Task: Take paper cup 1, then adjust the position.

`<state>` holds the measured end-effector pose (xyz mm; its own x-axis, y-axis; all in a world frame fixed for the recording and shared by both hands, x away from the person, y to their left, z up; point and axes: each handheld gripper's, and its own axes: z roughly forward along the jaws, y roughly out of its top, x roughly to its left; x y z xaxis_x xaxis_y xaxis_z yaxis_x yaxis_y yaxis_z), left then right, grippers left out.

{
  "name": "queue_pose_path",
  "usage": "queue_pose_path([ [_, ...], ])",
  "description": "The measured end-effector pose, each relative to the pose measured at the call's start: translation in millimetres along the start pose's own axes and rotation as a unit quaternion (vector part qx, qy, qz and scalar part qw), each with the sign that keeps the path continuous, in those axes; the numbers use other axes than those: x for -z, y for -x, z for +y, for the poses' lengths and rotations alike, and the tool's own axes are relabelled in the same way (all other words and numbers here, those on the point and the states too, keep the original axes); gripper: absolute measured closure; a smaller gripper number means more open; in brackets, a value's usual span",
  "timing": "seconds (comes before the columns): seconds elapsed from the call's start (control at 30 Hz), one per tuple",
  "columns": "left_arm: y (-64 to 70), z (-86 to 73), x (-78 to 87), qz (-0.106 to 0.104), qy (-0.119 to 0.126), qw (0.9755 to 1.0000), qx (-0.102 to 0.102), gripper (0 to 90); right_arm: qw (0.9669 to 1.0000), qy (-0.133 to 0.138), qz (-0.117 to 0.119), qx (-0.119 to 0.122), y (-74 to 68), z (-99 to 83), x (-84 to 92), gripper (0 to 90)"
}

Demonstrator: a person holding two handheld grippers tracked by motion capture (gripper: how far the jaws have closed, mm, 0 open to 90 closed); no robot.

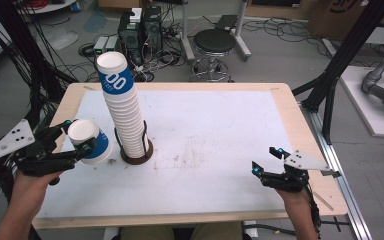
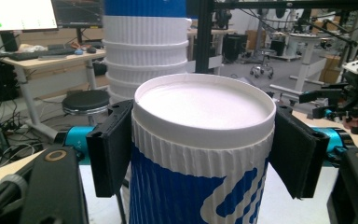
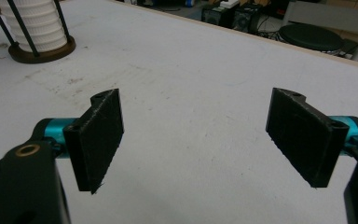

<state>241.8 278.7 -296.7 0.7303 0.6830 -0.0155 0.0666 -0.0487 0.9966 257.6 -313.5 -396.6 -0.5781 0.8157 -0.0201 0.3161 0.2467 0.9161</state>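
My left gripper point(image 1: 77, 134) is shut on a white and blue ribbed paper cup point(image 1: 91, 141), bottom end up, low over the table at the left. In the left gripper view the cup point(image 2: 200, 158) sits between both black pads point(image 2: 112, 149), which press on its sides just under the rim. Right beside it a tall stack of the same cups point(image 1: 122, 110) leans in a dark round holder point(image 1: 137, 155); the stack point(image 2: 147, 46) rises just behind the held cup. My right gripper point(image 1: 266, 160) rests open over the table's right front, and nothing lies between its jaws point(image 3: 196, 140).
The white mat point(image 1: 205, 135) covers a wooden table point(image 1: 300, 125). Behind the table stand a black stool point(image 1: 214, 42) and computer boxes with cables on the floor. Black frame posts rise at both sides.
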Motion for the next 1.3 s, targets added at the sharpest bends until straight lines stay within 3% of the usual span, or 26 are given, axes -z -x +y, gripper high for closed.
queue_pose_path([
  [0.97,24.0,-4.5,-19.6,-0.040,0.002,0.9992,0.002,28.9,1.0000,0.005,-0.004,-0.003,1.0,0.1,4.3,19.4],
  [1.3,33.1,-7.1,-38.9,-0.063,0.003,0.9980,0.005,28.9,1.0000,0.001,0.004,0.003,-1.8,2.4,-1.6,19.4],
])
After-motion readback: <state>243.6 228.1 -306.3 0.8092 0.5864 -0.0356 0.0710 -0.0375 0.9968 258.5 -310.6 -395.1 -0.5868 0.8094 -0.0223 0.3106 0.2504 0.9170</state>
